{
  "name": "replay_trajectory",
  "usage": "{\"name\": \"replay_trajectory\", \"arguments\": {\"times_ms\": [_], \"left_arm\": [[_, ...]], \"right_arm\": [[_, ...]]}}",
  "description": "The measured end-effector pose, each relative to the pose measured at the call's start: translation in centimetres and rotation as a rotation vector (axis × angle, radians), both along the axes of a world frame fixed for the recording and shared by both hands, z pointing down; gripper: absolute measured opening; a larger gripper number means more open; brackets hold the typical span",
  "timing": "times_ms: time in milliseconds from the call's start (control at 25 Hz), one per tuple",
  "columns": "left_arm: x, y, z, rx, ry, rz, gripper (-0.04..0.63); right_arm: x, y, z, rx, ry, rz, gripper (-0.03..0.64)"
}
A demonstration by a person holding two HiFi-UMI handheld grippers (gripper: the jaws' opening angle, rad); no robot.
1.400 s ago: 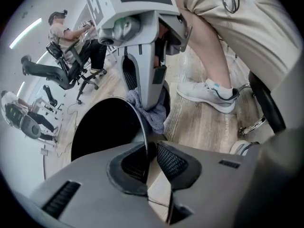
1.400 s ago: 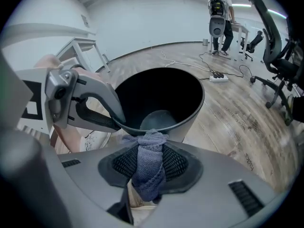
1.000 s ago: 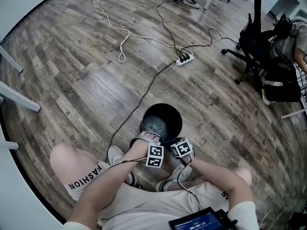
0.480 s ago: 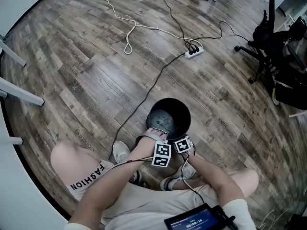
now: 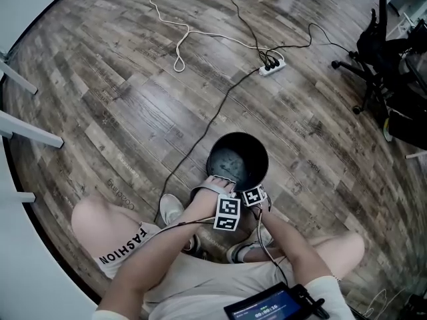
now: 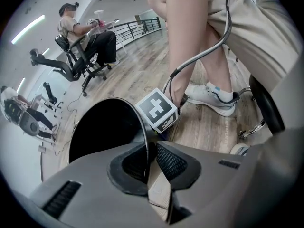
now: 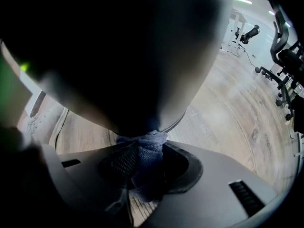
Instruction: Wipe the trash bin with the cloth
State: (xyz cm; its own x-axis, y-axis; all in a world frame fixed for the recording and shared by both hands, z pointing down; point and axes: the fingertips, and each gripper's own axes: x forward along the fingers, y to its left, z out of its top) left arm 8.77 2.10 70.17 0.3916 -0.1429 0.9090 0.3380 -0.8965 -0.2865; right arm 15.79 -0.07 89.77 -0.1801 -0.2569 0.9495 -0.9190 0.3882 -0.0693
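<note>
The black round trash bin (image 5: 238, 160) stands on the wood floor between the person's feet. My left gripper (image 5: 222, 192) is shut on the bin's near rim (image 6: 142, 127), with the thin edge pinched between its pads. Beside it, my right gripper (image 5: 256, 189) is shut on a blue-grey cloth (image 7: 148, 160). The cloth is bunched between the jaws and pressed against the bin's dark outer wall (image 7: 133, 56). The right gripper's marker cube (image 6: 158, 109) shows just past the rim in the left gripper view. The cloth is hidden in the head view.
A black cable runs from a white power strip (image 5: 273, 65) past the bin's left side. White sneakers (image 6: 211, 96) and a chair base (image 6: 259, 122) are close behind the bin. An office chair (image 5: 390, 42) stands far right and white table legs (image 5: 27, 129) on the left. A person (image 6: 78, 27) sits far off.
The right gripper with the cloth has slid leftward along the bin's side, closer to the left gripper. The left gripper keeps its hold on the rim. The head camera shifted a little.
</note>
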Motion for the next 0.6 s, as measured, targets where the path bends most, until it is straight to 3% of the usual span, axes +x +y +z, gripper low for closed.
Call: {"name": "replay_trajectory", "arguments": {"times_ms": [160,440,600], "left_arm": [[0.1,-0.1,-0.2,-0.004,0.003,-0.024,0.057],[0.3,-0.6,-0.2,-0.062,0.005,-0.138,0.060],[0.8,-0.9,-0.3,-0.095,0.036,-0.212,0.058]], "right_arm": [[-0.3,1.2,-2.7,-0.062,-0.079,0.031,0.126],[-1.6,2.5,-10.7,-0.006,-0.133,-0.129,0.126],[-2.1,2.7,-15.3,0.029,-0.206,-0.106,0.126]]}}
